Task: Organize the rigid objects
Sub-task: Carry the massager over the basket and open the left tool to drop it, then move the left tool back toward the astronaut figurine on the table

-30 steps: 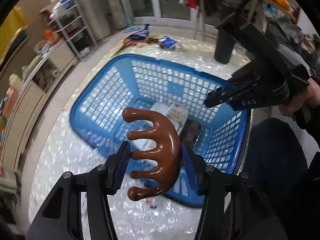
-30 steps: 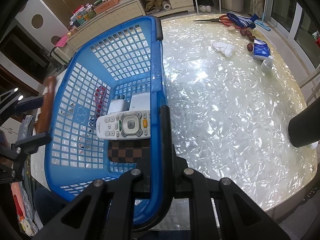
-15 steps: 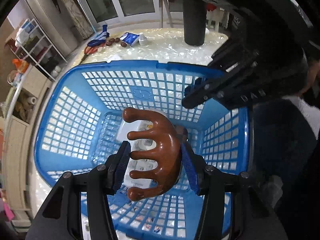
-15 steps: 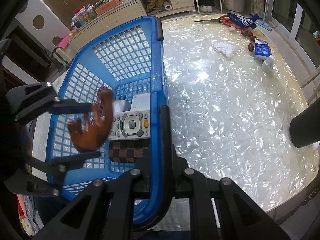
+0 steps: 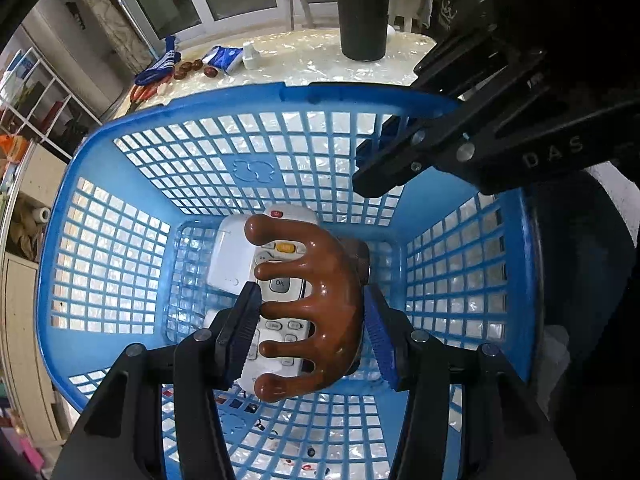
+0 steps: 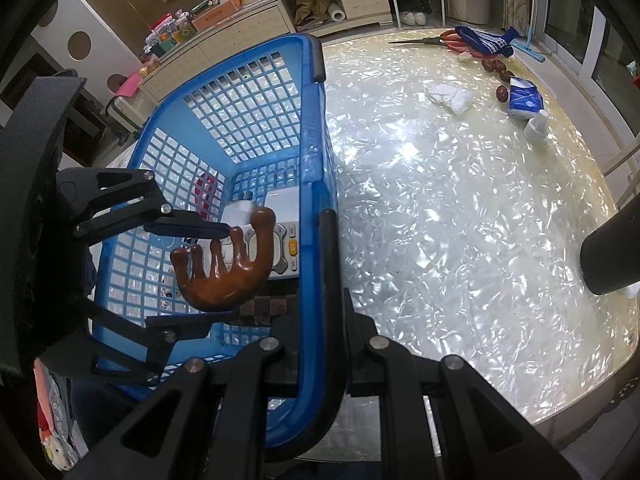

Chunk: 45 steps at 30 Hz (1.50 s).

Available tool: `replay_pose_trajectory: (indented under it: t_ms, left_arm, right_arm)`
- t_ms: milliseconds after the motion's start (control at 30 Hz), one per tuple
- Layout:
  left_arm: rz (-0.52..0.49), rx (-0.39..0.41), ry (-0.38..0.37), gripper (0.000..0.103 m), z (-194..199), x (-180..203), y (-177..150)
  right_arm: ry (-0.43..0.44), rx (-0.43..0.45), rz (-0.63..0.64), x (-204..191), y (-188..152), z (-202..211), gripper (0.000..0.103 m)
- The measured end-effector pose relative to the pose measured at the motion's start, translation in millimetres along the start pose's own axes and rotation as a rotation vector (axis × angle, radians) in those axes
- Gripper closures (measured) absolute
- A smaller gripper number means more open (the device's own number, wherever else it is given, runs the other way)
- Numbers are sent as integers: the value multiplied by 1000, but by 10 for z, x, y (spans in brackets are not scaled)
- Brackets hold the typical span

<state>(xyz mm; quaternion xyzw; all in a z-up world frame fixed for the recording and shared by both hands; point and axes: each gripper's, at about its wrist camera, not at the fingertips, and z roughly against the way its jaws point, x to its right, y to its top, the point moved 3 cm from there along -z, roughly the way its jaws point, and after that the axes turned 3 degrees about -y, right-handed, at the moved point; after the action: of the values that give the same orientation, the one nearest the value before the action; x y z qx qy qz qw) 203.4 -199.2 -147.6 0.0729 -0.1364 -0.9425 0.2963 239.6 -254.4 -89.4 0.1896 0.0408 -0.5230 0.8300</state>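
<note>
A brown wooden claw-shaped massager (image 5: 324, 312) hangs inside the blue mesh basket (image 5: 256, 96), with my left gripper (image 5: 310, 326) shut on it. It is just above a white remote (image 5: 279, 283), a white box (image 5: 228, 256) and a brown checkered wallet (image 6: 264, 308) on the basket floor. In the right wrist view the left gripper (image 6: 208, 276) reaches into the basket from the left. My right gripper (image 6: 320, 280) is shut on the basket's rim (image 6: 316, 140), one finger on the outside and the other hidden behind the wall.
The basket stands on a shiny pearl-patterned table (image 6: 440, 220). At the far side lie a blue sock (image 6: 484, 40), red scissors, some dates, a tissue pack (image 6: 524, 98), a small white bottle (image 6: 536, 126) and a white cloth (image 6: 448, 96). A black cylinder (image 6: 612, 256) stands at the right edge.
My left gripper has carried the massager from outside the basket's near wall to over its middle, then down toward the remote, rolling as it went. The right gripper has stayed on the rim.
</note>
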Motion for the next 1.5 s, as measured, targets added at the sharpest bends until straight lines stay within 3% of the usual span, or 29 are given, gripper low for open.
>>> replay_pose_trajectory:
  t_ms: [300,400,533,700,767,1167,1500]
  left_arm:
    - [12,-51,12,46,-128,-18,56]
    - [13,-50,33,41,-136,-34,59]
    - [14,-45,72,30,-80,-70,45]
    - [43,-24,66,19,131,-169,-17]
    - [65,-11,51,0,284,-192,-81]
    - [274,29,144,0,1162,-401,-684]
    - [508,-22,96,0,1117,-454,-1517]
  right_arm:
    - [4,0,4,-2,-8,-7,91]
    - [5,0,4,2,-10,-9,91]
    - [9,-2,4,2,-10,-11,91]
    - [8,-5,3,11,-2,-17,90]
    - [10,-6,4,10,-2,-19,90]
    - [9,-13,-8,24,9,-59,90]
    - [-4,-15,-9,18,1,-51,90]
